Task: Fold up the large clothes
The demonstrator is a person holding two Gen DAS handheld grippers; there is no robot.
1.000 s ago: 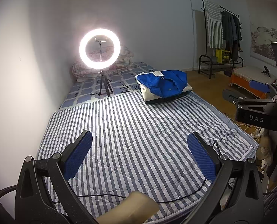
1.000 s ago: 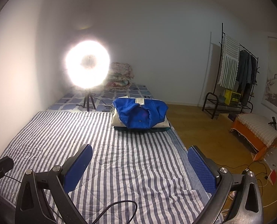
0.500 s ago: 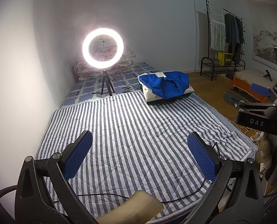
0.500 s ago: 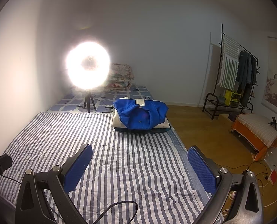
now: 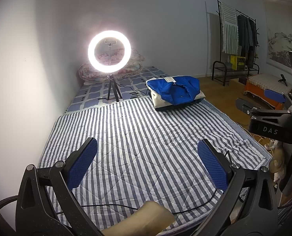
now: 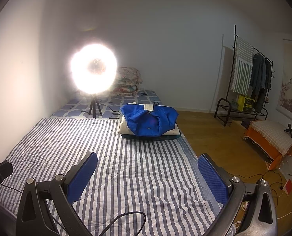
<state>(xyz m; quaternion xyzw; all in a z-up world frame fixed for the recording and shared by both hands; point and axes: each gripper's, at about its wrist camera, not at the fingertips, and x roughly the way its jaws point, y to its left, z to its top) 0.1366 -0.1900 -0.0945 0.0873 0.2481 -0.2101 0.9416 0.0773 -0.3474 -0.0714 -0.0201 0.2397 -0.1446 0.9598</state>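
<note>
A folded blue garment [image 5: 175, 90] lies on top of a stack of folded cream and dark clothes at the far right of the striped bed cover [image 5: 146, 137]. It also shows in the right wrist view [image 6: 149, 122]. My left gripper [image 5: 146, 163] is open and empty, held above the near end of the bed. My right gripper [image 6: 146, 174] is open and empty, above the bed's near right part. The right gripper's body shows at the right edge of the left wrist view [image 5: 267, 123].
A lit ring light on a tripod [image 5: 109, 54] stands at the far end of the bed, before folded quilts [image 6: 128, 82]. A clothes rack [image 5: 238, 39] and an orange-covered bench [image 6: 271, 137] stand on the wooden floor at the right. A black cable [image 5: 126, 206] crosses the near bed edge.
Both views have shifted slightly, the left one turning a little left. Both grippers stay open and empty. The clothes have not moved.
</note>
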